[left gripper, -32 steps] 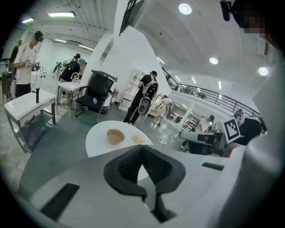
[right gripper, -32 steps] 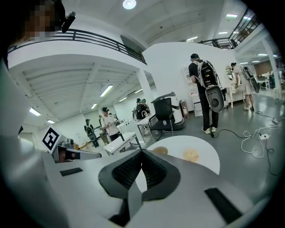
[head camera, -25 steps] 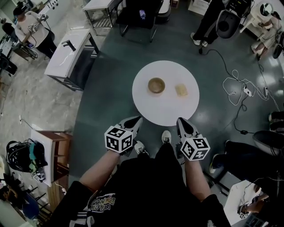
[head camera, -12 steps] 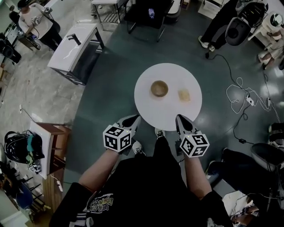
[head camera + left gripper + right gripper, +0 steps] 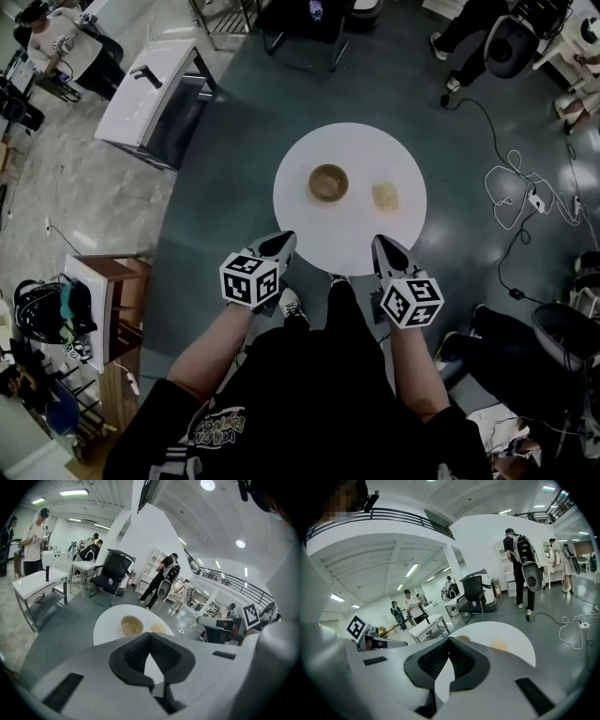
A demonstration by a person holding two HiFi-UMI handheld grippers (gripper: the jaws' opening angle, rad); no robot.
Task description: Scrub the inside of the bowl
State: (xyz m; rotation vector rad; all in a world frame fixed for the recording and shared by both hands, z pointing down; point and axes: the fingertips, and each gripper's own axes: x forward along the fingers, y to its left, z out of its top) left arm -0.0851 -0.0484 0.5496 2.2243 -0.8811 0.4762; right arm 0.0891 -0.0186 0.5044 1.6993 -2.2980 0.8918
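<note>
Bowl (image 5: 328, 183) sits on the round white tabletop (image 5: 347, 246), with a yellow sponge (image 5: 384, 196) near its right. The left gripper (image 5: 285, 237) and right gripper (image 5: 379, 242) hover at the near rim, apart from it.

Left gripper view: jaws closed and empty, bowl ahead beyond them.

Right gripper view: jaws together with nothing held, sponge ahead, bowl peeking above the jaws.
</note>
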